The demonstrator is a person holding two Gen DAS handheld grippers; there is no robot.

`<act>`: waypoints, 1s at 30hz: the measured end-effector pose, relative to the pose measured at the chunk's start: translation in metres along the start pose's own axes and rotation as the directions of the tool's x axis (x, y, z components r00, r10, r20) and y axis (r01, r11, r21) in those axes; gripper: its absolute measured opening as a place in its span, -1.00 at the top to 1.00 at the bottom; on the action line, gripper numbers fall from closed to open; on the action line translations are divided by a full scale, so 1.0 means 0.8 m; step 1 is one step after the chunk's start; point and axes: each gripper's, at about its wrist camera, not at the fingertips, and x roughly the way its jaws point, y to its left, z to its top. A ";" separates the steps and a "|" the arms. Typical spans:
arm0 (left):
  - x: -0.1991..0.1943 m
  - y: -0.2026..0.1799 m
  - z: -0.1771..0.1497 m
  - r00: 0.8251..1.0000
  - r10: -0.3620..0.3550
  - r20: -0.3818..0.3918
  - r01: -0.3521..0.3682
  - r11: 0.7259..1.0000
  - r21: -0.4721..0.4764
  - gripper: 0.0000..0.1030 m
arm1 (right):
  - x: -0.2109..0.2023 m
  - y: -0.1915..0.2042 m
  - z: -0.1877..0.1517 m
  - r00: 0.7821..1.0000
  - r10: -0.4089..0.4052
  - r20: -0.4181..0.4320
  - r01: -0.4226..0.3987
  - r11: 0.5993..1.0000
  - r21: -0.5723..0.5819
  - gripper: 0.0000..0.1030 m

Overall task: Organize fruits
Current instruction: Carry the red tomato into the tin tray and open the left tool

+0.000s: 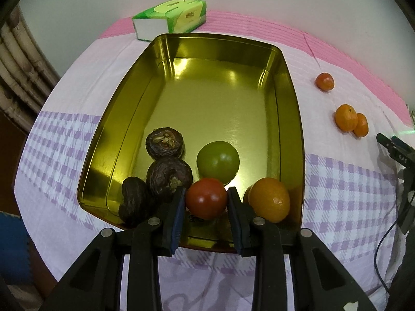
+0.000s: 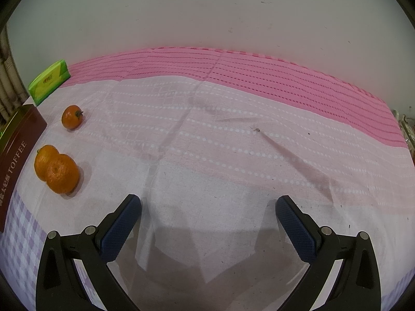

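- Sitting between the left gripper (image 1: 206, 194)'s two blue pads, the red fruit (image 1: 206, 198) is at the near end of the gold tin (image 1: 290, 119), and both pads look to be pressed against its sides.
- Whether the fruit is down on the tin floor or held just above it cannot be told from the left wrist view; judged from that, this is the set-down or the moment before release.
- Just beside it lie an orange (image 1: 269, 199) on one side and three dark wrinkled fruits (image 1: 166, 173) on the other; a green fruit (image 1: 218, 162) sits just behind. The left pad is close to the nearest dark fruit, so the fingers have little room to open.
- Outside the tin, three fruits remain on the cloth (image 2: 220, 155): a small one (image 2: 72, 116) farther off and two oranges (image 2: 57, 169) touching each other.
- The right gripper (image 2: 207, 204) hangs over bare cloth, fingers spread wide and holding nothing. The pair of oranges lies ahead and to its left, near the tin's wall, so this hand is likely the nearer one for them.
- A green tissue pack (image 1: 171, 18) lies beyond the tin.
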 end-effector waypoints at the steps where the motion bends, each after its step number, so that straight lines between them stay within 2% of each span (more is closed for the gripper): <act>1: 0.000 -0.001 0.000 1.000 0.000 0.001 0.000 1.000 0.002 0.44 | 0.001 0.000 0.001 1.000 0.000 -0.007 0.000 1.000 0.002 -1.00; 8: 0.000 -0.001 0.001 1.000 -0.010 0.005 0.010 1.000 0.006 0.43 | 0.003 0.001 0.006 0.999 -0.011 -0.041 0.012 1.000 0.019 -1.00; 16: -0.008 0.008 0.004 1.000 -0.028 0.014 0.028 0.999 -0.022 0.20 | 0.004 0.003 0.006 0.999 -0.025 -0.040 0.027 0.999 0.035 -1.00; 18: -0.015 0.010 0.005 0.999 -0.037 0.029 0.037 0.999 -0.028 0.02 | 0.004 0.003 0.005 0.999 -0.032 -0.040 0.034 0.998 0.046 -1.00; 23: -0.041 0.012 0.006 0.997 -0.037 0.069 0.039 0.999 -0.023 -0.22 | 0.003 0.001 0.003 0.998 -0.050 -0.045 0.053 0.996 0.073 -1.00; 30: -0.057 0.033 0.002 0.996 -0.051 0.077 0.056 0.996 -0.069 -0.25 | 0.000 0.002 0.005 0.996 -0.062 -0.061 0.067 0.995 0.073 -1.00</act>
